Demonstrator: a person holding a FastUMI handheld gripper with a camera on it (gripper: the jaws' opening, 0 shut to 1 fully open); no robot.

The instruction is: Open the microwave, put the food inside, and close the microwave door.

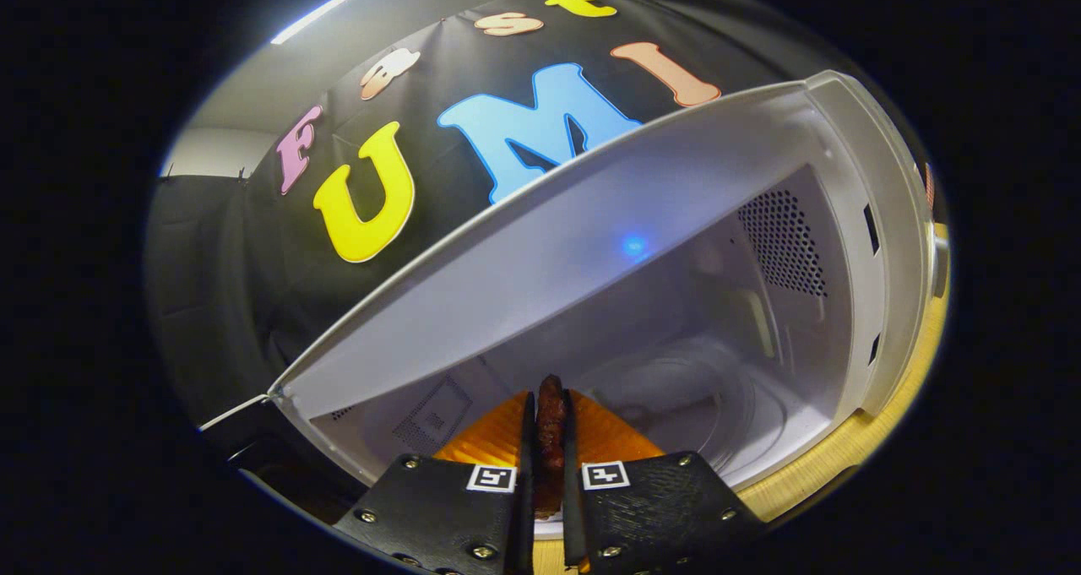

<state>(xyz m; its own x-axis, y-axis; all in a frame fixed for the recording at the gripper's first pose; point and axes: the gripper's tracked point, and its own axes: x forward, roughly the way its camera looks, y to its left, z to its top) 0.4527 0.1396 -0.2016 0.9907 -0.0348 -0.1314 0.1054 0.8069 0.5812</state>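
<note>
Inside the open microwave (760,246), tongs (549,440) clamp the food (551,423).

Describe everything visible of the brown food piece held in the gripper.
The dark reddish-brown, rough-surfaced food piece is narrow and elongated, like a sausage or meat strip. It stands lengthwise between the fingers of the gripper, both pressing its sides, its rounded tip poking just past them toward the open white microwave and its glass turntable.

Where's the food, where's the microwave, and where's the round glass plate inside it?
food (551,427): gripper view, on the brown piece pinched between the gripper's fingers.
microwave (878,187): gripper view, on its front frame beside the open cavity.
glass plate (726,389): gripper view, on the bare turntable rim, beyond the fingers.
gripper (549,440): gripper view, midway between the fingertips.
</note>
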